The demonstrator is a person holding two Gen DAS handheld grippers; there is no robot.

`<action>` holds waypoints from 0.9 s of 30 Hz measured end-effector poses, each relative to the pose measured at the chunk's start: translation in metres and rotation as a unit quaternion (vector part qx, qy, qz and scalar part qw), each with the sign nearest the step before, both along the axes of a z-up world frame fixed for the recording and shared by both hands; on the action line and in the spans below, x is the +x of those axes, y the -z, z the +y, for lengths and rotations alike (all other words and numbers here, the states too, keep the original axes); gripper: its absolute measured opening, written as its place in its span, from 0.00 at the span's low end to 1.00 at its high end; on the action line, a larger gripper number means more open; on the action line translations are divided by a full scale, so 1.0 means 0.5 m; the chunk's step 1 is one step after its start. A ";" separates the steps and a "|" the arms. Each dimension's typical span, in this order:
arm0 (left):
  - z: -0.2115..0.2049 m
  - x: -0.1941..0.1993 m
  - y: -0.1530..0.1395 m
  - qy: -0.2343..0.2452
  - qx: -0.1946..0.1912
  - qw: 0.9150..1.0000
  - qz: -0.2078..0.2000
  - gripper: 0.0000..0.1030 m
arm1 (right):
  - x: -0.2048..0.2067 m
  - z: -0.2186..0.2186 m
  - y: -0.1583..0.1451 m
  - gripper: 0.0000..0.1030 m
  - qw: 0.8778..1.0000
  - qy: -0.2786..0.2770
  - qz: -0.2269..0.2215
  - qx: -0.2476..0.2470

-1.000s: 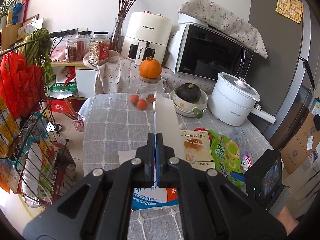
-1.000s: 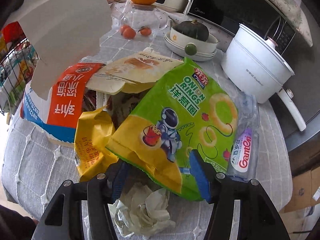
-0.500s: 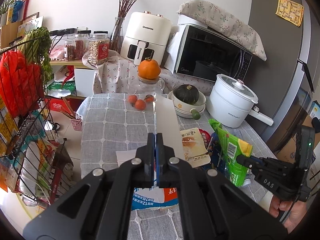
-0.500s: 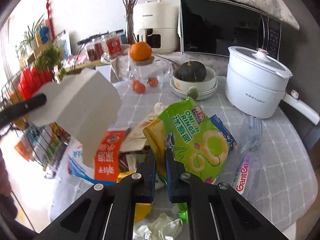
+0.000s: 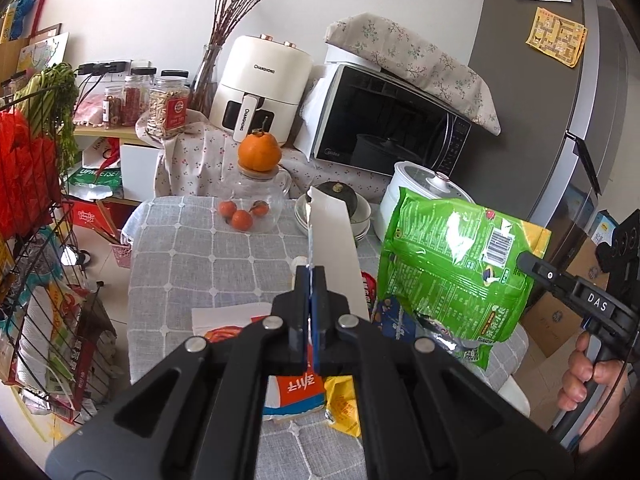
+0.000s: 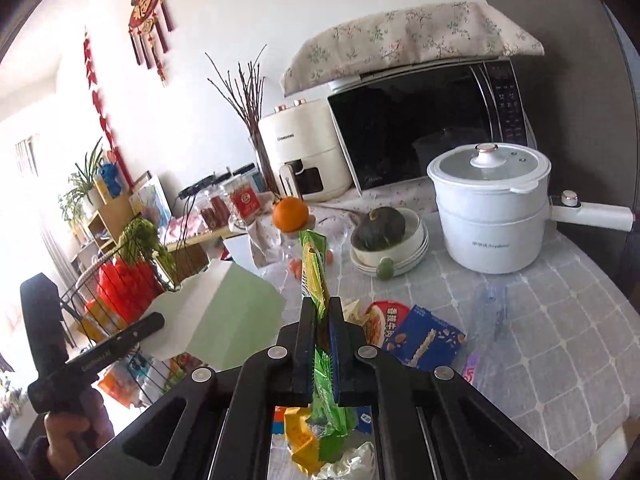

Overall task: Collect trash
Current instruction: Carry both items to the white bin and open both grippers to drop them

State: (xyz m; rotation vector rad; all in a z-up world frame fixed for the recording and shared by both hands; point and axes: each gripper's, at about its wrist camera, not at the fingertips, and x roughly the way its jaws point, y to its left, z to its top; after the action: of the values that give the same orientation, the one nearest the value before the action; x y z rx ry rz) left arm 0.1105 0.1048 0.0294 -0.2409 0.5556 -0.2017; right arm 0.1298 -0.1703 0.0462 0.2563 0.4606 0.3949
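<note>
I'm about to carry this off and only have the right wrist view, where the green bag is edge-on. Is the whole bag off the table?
Observer: Yes. In the left wrist view the green bag hangs in the air, pinched by the right gripper at its yellow top edge.
Operator: Anything spilling?
Observer: Its torn silver end dangles open over the table; I see nothing falling.
Operator: And the left gripper's hold?
Observer: The left gripper is shut tight on the edge of the white sheet.

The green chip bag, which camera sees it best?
The left wrist view: the chip bag hangs broadside, its whole back showing. The right wrist view sees it edge-on, pinched in the right gripper.
</note>
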 end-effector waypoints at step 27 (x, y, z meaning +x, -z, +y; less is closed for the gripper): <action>-0.518 -0.131 0.073 0.311 0.004 0.949 0.054 0.01 | -0.343 -0.494 0.042 0.06 0.961 0.253 0.103 -0.046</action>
State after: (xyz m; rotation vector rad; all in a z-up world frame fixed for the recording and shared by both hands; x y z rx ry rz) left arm 0.0449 -0.1543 -0.0071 -0.0603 0.7305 -0.8034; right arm -0.0417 -0.4170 0.0250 0.3162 0.5951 -0.1568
